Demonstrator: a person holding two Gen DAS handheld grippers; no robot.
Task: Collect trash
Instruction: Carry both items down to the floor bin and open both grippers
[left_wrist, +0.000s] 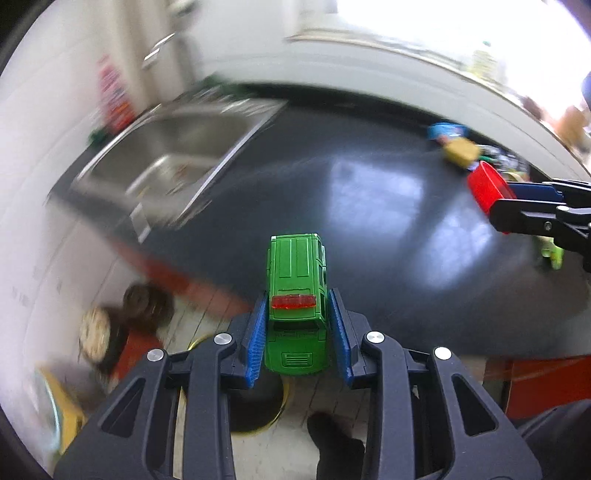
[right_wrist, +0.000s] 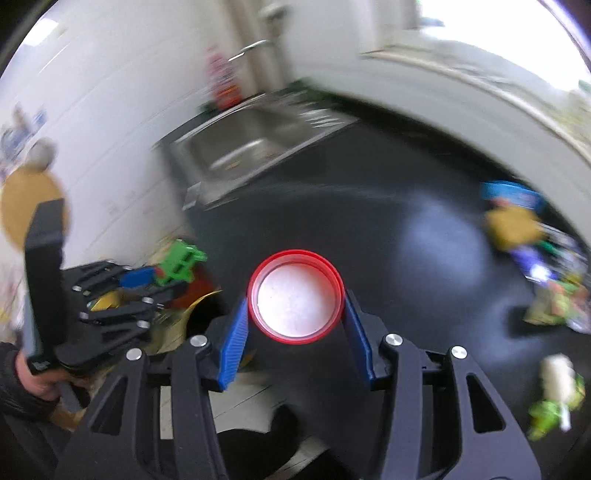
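My left gripper is shut on a green toy car, held over the front edge of the dark counter. My right gripper is shut on a red jar lid with a white inside, also above the counter's front edge. In the left wrist view the right gripper with the red lid shows at the far right. In the right wrist view the left gripper with the green car shows at the left, above a bin with a yellow rim.
A steel sink is set in the counter's far left end. Wrappers, a yellow sponge and a blue packet lie at the right. A green and white piece lies near right. The yellow-rimmed bin stands on the floor below.
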